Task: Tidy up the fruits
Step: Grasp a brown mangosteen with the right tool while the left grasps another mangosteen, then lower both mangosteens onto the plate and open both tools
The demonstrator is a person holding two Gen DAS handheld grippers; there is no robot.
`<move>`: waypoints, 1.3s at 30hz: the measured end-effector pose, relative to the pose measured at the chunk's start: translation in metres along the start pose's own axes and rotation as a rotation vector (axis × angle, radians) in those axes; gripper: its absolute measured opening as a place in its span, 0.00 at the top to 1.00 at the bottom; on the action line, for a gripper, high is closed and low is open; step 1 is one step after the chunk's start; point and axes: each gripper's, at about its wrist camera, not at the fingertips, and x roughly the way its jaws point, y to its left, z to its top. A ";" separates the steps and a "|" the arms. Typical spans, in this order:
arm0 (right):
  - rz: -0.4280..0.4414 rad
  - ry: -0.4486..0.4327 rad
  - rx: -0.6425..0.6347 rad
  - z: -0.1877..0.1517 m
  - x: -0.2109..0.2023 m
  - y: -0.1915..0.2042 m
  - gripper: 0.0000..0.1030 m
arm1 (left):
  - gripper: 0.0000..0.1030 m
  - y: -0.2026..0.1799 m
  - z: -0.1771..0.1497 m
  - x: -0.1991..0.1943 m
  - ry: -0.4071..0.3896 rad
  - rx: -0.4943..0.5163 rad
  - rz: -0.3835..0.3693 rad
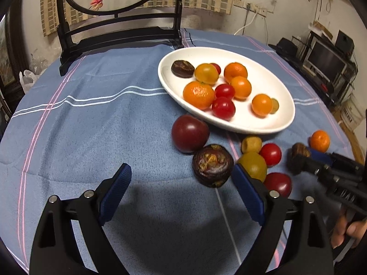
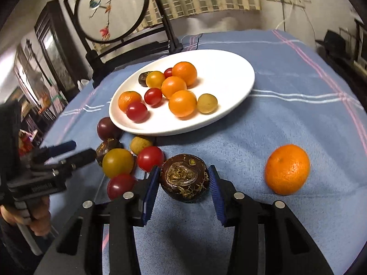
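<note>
A white oval plate on the blue cloth holds several oranges, red and yellow tomatoes and one dark water chestnut. Loose fruit lies in front of it. My left gripper is open and empty; a dark water chestnut lies just inside its right finger, with a dark red plum beyond. My right gripper is shut on another water chestnut, low over the cloth. It also shows in the left wrist view.
Loose on the cloth are a yellow tomato, red tomatoes, a small tan fruit and an orange. A black-framed round screen stands at the table's back left.
</note>
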 end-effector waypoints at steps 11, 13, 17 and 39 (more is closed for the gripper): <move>0.060 -0.021 0.008 0.000 -0.007 0.002 0.58 | 0.25 -0.016 -0.010 0.023 0.068 0.066 0.056; 0.066 -0.023 0.003 0.000 -0.008 0.004 0.58 | 0.31 -0.021 -0.008 0.024 0.064 0.077 0.047; 0.069 -0.022 -0.009 -0.001 -0.008 0.007 0.57 | 0.37 -0.026 -0.002 0.028 0.060 0.070 0.037; 0.078 -0.069 0.020 -0.001 -0.016 0.001 0.58 | 0.60 -0.027 0.000 0.002 -0.016 0.032 -0.051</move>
